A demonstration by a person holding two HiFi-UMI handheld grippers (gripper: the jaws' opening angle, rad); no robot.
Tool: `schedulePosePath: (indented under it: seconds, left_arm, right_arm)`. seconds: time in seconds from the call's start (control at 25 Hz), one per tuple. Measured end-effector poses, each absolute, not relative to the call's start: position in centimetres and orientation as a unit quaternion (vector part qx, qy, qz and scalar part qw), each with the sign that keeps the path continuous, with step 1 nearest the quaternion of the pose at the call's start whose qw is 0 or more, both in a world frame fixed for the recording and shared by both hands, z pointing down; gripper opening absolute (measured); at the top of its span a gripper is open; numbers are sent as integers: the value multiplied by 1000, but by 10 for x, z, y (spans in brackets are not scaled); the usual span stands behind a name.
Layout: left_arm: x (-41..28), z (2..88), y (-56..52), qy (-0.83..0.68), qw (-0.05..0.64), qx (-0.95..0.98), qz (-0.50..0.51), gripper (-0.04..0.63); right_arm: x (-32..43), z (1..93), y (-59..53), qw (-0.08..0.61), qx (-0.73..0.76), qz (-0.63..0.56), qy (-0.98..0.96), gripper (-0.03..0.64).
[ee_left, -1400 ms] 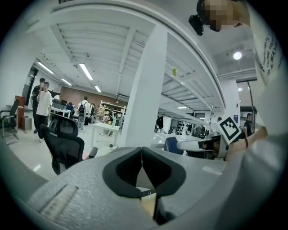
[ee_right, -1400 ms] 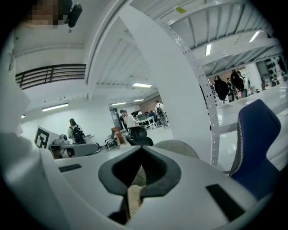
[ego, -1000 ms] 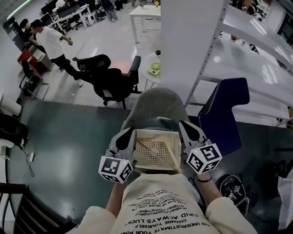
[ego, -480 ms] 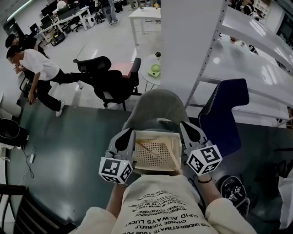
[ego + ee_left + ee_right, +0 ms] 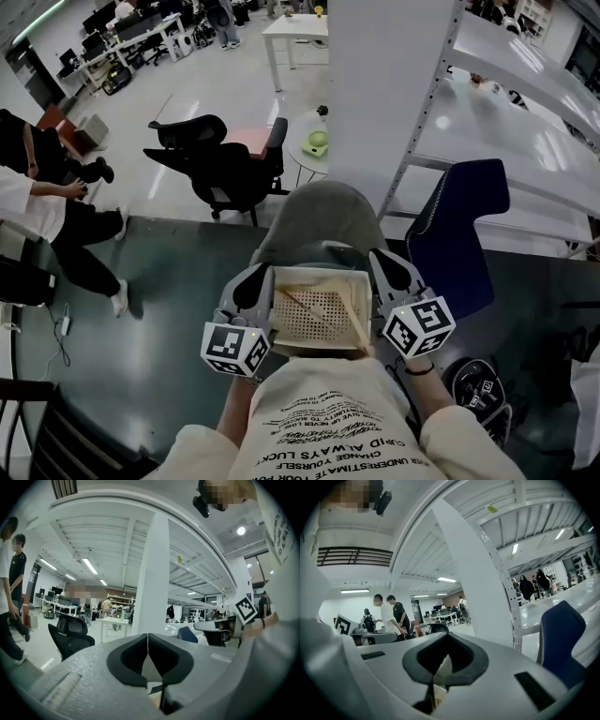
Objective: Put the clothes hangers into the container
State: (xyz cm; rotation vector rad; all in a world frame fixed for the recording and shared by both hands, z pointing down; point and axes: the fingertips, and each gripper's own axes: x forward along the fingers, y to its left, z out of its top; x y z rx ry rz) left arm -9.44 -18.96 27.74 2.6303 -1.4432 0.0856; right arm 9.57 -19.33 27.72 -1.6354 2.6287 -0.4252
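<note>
A cream perforated basket hangs in front of my chest, carried between both grippers. Thin wooden hangers lie inside it, one along the right wall. At the basket's left wall my left gripper is shut on the rim. My right gripper is shut on the right wall. The left gripper view shows the left gripper with its jaws meeting and a cream strip between them lower down. The right gripper looks the same in its own view.
A grey rounded seat back stands just beyond the basket. A blue chair is to the right, a black office chair to the back left. White shelving runs along the right. A person stands at the left edge.
The person at the back left has walked nearer along the left edge. Both grippers and the basket have stayed where they were.
</note>
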Motion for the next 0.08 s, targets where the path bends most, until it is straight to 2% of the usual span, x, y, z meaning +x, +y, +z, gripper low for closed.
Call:
schedulePosePath:
  seconds: [0.08]
  left_arm:
    - [-95, 278, -188, -480, 70, 874, 29, 23]
  right_arm:
    - [95, 278, -192, 8, -524, -138, 840, 3]
